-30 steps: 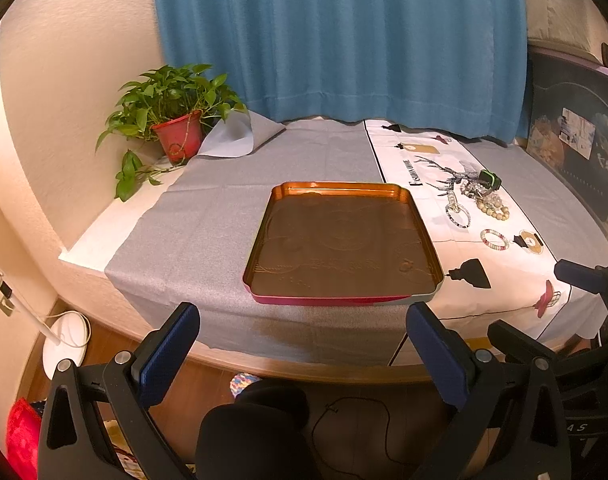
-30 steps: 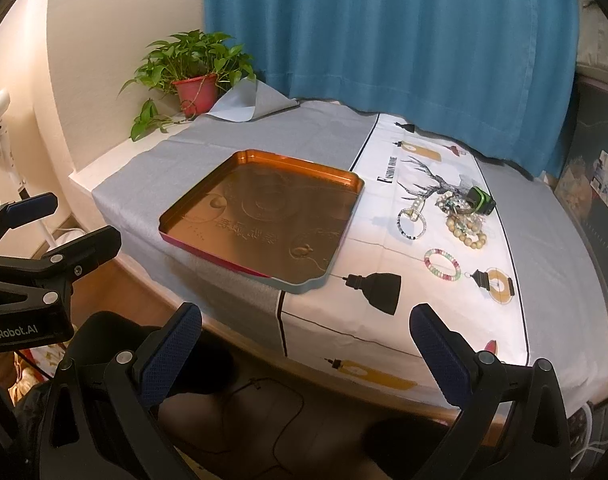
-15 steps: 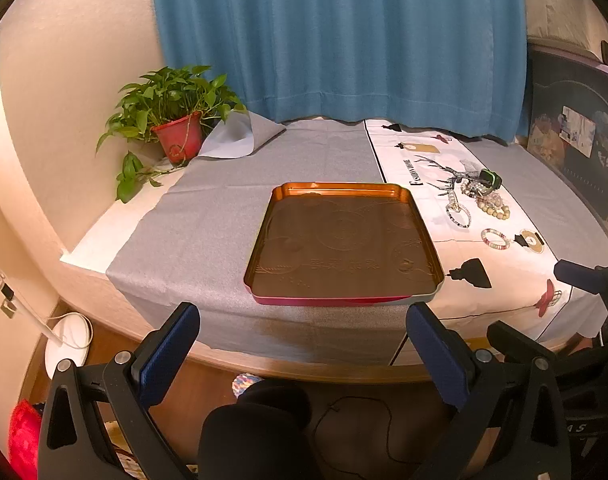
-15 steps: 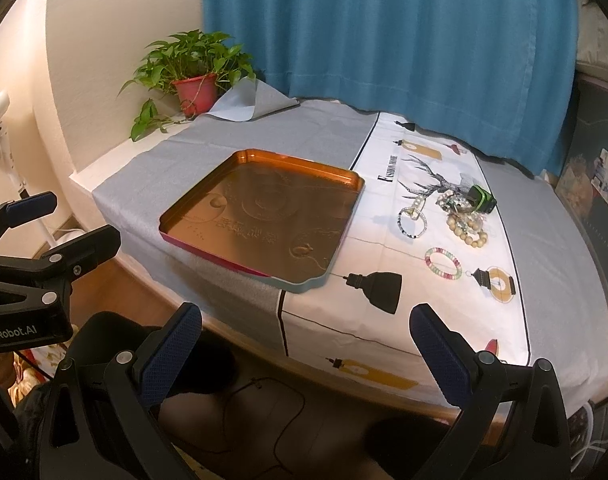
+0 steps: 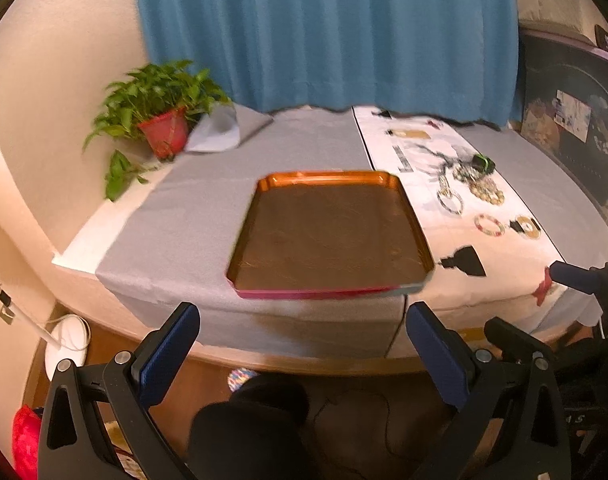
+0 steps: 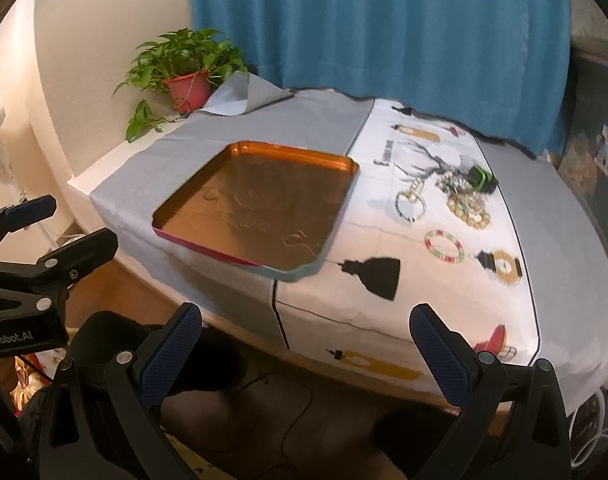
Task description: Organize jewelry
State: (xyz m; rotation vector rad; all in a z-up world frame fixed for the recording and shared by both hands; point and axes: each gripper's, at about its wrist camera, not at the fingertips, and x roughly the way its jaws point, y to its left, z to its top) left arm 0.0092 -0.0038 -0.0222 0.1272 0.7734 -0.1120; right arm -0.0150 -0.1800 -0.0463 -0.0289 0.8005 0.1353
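Observation:
An empty orange metal tray (image 5: 259,196) (image 6: 346,162) lies on the grey cloth near the table's front edge. To its right, on the white printed cloth, sits the jewelry: a beaded bracelet (image 6: 444,245) (image 5: 488,225), a pale ring bracelet (image 6: 411,207) (image 5: 450,201), a wooden bead string (image 6: 468,212) (image 5: 486,192) and a tangled pile with a green-and-black piece (image 6: 482,178) (image 5: 483,164). My left gripper (image 5: 304,350) hangs open in front of the tray, short of the table. My right gripper (image 6: 306,354) is open below the table's front edge, holding nothing.
A potted plant (image 5: 159,120) (image 6: 187,76) stands at the table's back left, beside a folded corner of the grey cloth (image 5: 219,132). A blue curtain (image 5: 324,32) hangs behind. Dark clutter (image 5: 564,128) fills the far right. A white round object (image 5: 69,342) rests on the floor at left.
Both views have shifted a little closer to the table and are slightly blurred. Both grippers stay open; nothing on the table has moved.

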